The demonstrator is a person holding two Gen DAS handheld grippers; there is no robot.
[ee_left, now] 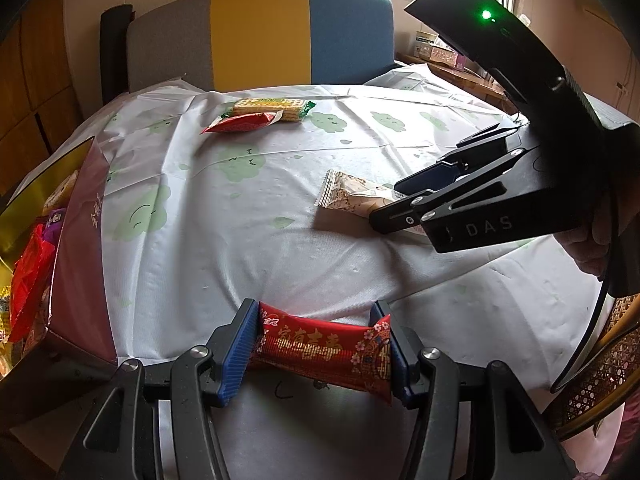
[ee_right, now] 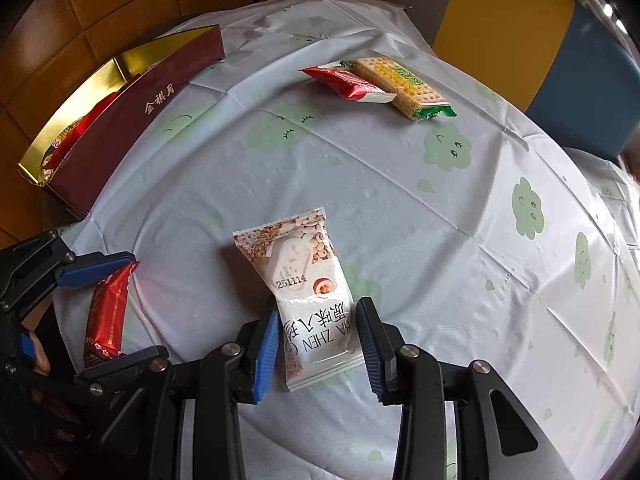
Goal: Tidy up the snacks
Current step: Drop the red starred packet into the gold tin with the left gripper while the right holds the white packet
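Both hands look to be at the pick-up step of tidying the snacks into the box. The left gripper is clamped across the ends of a red packet, its blue pads pressing the wrapper from either side, low at 6 o'clock in the left wrist view; whether the packet has left the tablecloth cannot be told. The right gripper stands apart, straddling the near end of a white packet that lies flat on the cloth and runs away toward 12 o'clock; the left pad seems just to touch the wrapper, the right one is just beside it. So the next move for the right hand is probably to close on that end, while the left carries its packet to the maroon box, open with snacks inside, at 10 o'clock in the right wrist view. Two more lie touching each other at the far side, near 1 o'clock: a small red packet and a cracker pack.
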